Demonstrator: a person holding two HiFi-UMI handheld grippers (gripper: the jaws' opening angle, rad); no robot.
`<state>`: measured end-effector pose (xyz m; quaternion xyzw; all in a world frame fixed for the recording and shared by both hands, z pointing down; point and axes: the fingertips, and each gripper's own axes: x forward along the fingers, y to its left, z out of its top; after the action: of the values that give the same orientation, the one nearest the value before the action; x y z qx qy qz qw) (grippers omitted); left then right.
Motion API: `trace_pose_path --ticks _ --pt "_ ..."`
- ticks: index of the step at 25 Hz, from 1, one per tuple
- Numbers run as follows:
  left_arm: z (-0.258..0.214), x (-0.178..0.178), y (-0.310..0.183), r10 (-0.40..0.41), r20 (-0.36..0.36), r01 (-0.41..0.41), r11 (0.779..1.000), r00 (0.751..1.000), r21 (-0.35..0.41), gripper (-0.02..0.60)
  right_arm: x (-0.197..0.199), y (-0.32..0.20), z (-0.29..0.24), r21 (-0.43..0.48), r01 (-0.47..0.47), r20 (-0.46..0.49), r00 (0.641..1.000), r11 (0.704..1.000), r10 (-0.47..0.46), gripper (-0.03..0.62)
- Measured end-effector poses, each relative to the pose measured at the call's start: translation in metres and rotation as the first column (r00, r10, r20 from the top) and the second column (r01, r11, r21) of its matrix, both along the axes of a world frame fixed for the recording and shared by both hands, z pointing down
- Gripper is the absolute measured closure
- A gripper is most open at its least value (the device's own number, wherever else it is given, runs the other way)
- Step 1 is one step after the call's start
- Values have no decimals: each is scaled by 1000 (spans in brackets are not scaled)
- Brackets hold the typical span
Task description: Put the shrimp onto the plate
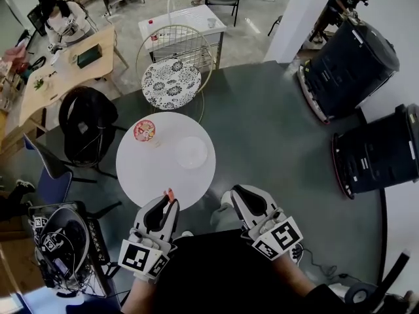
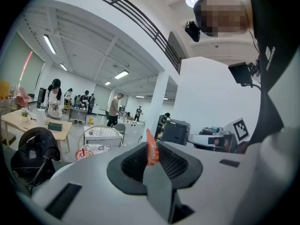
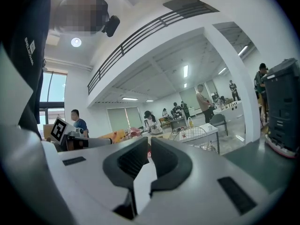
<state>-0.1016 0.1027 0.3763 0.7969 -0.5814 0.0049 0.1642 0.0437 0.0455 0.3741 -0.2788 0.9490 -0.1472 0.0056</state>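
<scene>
A small orange shrimp [image 1: 169, 193] is pinched in my left gripper [image 1: 169, 200], just above the near edge of the round white table [image 1: 154, 170]. In the left gripper view the shrimp [image 2: 150, 144] stands upright between the black pads of the left gripper [image 2: 152, 159]. A clear round plate [image 1: 192, 153] lies on the table, a little ahead and to the right of the shrimp. My right gripper [image 1: 230, 197] is held off the table's near right edge. In the right gripper view, the right gripper [image 3: 148, 148] has its jaws together with nothing between them.
A cup with a red printed lid [image 1: 145, 131] stands at the table's far left. A wire chair with a patterned cushion [image 1: 171, 82] is behind the table, and a chair with a black backpack [image 1: 85, 124] is to the left. Two big black machines [image 1: 353, 64] [image 1: 380, 152] stand at the right.
</scene>
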Motion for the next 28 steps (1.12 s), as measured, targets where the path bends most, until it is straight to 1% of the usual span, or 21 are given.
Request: trace_pose_path --ticks 11,16,22,28 --pt "5 26 -61 -88 36 90 995 995 -46 505 16 -69 2 -12 108 27 994 994 -107 563" --pt "4 40 -83 -122 61 125 991 991 -51 505 27 -93 2 -16 157 27 987 987 -156 563" --pt "9 47 -97 -155 68 160 985 986 -72 505 33 -107 6 -29 198 25 980 980 -198 563" --pt "16 42 -95 -147 91 155 983 985 -98 505 28 -109 5 -32 223 13 975 974 -222 563"
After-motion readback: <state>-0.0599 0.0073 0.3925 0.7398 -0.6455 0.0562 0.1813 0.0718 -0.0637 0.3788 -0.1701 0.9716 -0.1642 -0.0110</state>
